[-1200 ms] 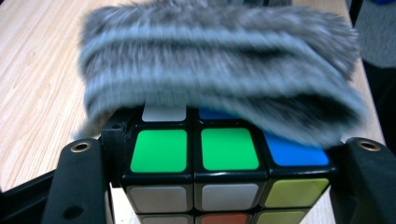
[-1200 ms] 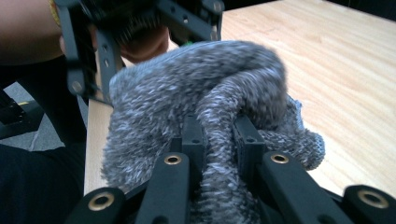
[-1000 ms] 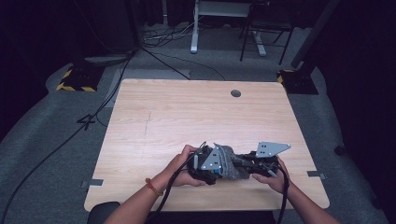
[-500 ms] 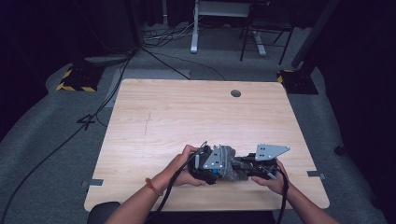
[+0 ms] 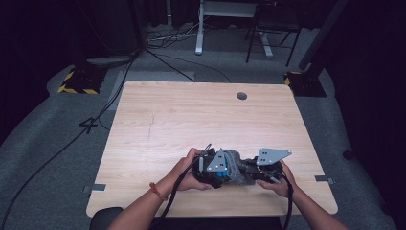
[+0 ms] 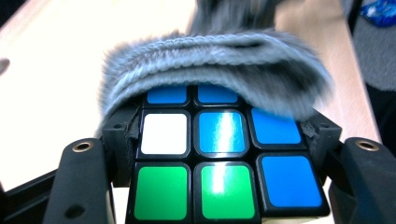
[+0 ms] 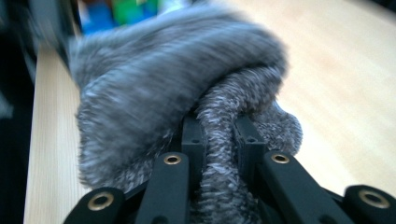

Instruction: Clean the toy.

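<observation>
1. Puzzle cube [image 6: 219, 163], with blue, white and green stickers, sits pinched between the two black jaws of the left tongs [image 6: 219, 140], one jaw pressed on each of its side faces.
2. Its far edge, the one farthest from the left tongs' body, is covered by the rim of a grey fuzzy knit cloth [image 6: 219, 70] that drapes over the top row of blue stickers.
3. From the right gripper view, the right tongs [image 7: 219, 135] are pressed together on a fold of that same grey cloth [image 7: 224, 154]; the fold runs straight down between the jaws, and the bulk of the cloth bulges ahead of and to the left of the tips.
4. Beyond the cloth in that view, blurred blue and green patches of the cube [image 7: 126, 11] show at the far side, away from the right tongs.
5. In the high view, the left tongs [image 5: 215, 170] and the right tongs [image 5: 249, 170] point toward each other, with the grey cloth [image 5: 237, 165] bunched between them, just above the bench [image 5: 191, 120].
6. The person's left hand [image 5: 189, 170] grips the left tongs' body, and the right hand [image 5: 277, 182] grips the right one; both are close to the near edge of the bench.
7. A grey three-cornered plate sits on top of each gripper.
</observation>
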`<state>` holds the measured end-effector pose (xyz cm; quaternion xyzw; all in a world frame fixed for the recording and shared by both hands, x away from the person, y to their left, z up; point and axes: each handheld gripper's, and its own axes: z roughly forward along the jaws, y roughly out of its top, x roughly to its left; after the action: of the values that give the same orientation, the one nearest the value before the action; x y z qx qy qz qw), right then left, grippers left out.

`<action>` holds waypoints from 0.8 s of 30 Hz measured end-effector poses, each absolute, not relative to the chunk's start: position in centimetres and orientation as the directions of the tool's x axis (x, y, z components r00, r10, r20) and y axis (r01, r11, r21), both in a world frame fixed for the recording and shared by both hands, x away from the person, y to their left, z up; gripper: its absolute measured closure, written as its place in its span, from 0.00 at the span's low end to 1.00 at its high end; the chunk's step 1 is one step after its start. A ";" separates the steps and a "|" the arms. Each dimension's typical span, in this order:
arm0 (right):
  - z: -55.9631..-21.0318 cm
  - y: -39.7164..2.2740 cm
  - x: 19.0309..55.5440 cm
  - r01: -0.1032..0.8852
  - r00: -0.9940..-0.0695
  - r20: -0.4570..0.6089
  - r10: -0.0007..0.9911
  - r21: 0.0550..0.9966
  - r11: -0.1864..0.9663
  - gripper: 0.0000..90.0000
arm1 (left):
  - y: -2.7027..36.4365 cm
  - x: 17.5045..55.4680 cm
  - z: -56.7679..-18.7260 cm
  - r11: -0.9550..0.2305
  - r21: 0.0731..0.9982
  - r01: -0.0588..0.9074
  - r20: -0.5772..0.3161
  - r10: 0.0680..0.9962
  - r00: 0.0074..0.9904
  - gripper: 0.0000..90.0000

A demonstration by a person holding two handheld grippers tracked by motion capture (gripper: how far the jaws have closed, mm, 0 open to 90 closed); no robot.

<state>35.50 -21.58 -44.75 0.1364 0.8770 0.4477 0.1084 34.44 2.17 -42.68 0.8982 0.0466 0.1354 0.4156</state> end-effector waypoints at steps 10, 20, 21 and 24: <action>-44.3 -22.0 35.2 0.118 -0.957 -0.040 0.287 0.851 0.512 0.87 | 2.0 34.6 -43.4 -0.684 0.730 -0.020 0.202 0.187 0.961 0.37; -44.2 -21.9 35.5 0.124 -0.933 -0.077 0.350 0.848 0.516 0.87 | 1.4 33.5 -42.5 -0.653 0.756 -0.049 0.194 0.151 0.969 0.37; -44.6 -21.6 35.5 0.130 -0.935 -0.077 0.345 0.833 0.538 0.87 | 1.4 33.4 -42.4 -0.650 0.758 -0.048 0.191 0.152 0.970 0.37; -45.0 -21.4 35.3 0.134 -0.937 -0.080 0.340 0.816 0.562 0.87 | 1.7 33.3 -42.0 -0.636 0.769 -0.062 0.208 0.157 0.965 0.37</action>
<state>35.35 -21.38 -45.05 0.1354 0.8761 0.4482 0.1149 33.33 1.73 -41.98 0.8953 0.0266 0.1289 0.4256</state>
